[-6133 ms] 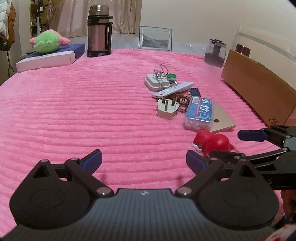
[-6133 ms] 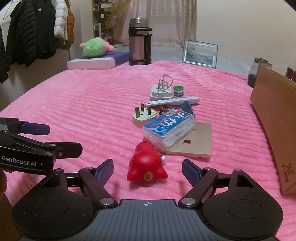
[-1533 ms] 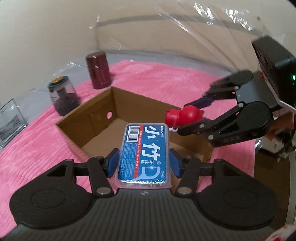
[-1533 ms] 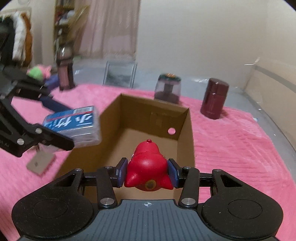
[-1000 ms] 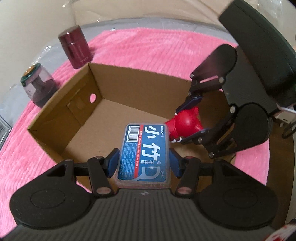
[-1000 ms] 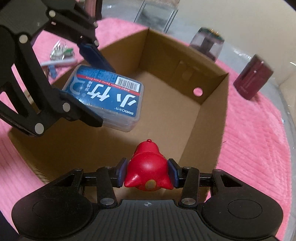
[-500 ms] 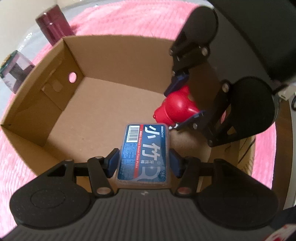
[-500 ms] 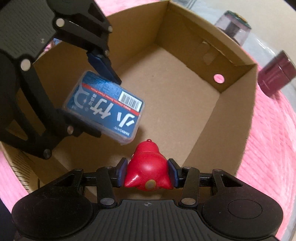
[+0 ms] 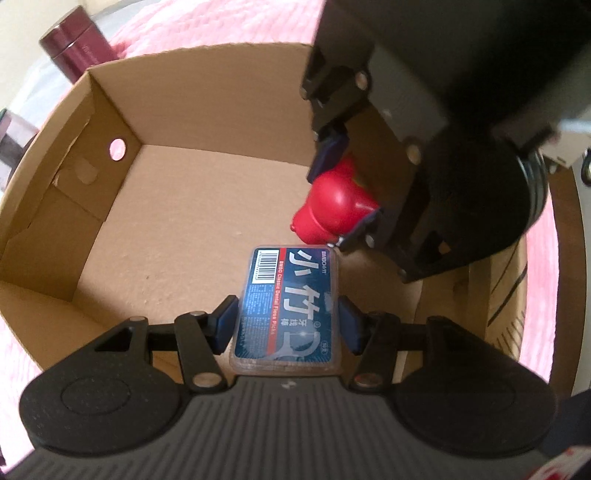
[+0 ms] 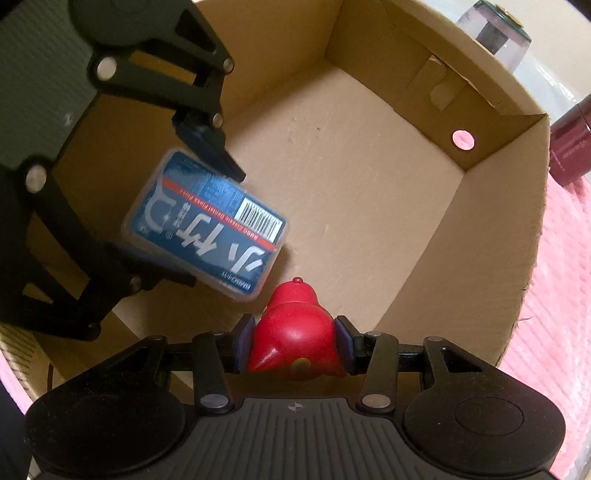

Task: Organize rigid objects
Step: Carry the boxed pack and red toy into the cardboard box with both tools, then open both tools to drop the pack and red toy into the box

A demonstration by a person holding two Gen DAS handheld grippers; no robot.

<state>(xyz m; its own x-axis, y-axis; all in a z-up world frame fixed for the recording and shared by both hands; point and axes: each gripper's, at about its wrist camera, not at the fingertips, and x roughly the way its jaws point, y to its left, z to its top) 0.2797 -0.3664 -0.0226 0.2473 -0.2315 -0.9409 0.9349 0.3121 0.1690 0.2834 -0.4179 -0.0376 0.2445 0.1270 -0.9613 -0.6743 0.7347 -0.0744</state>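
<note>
My left gripper (image 9: 288, 323) is shut on a clear plastic box with a blue floss-pick label (image 9: 290, 306), held above the floor of an open cardboard box (image 9: 192, 206). My right gripper (image 10: 294, 345) is shut on a red rounded toy figure (image 10: 295, 338), also inside the cardboard box (image 10: 369, 177). In the left wrist view the red toy (image 9: 332, 206) hangs just beyond the blue box's far end, in the right gripper (image 9: 343, 195). In the right wrist view the blue box (image 10: 207, 225) sits left of the toy, in the left gripper (image 10: 173, 206). Both grippers point steeply down.
The cardboard box stands on a pink ribbed blanket (image 10: 565, 277). A dark red canister (image 9: 74, 48) and a clear-lidded jar (image 10: 495, 29) stand just outside the box's far wall. That wall has a round hole (image 9: 117, 149). The two grippers are close together.
Both grippers have sunk deeper into the cardboard box with their objects still held. The right gripper with the red toy has come closer to the blue box.
</note>
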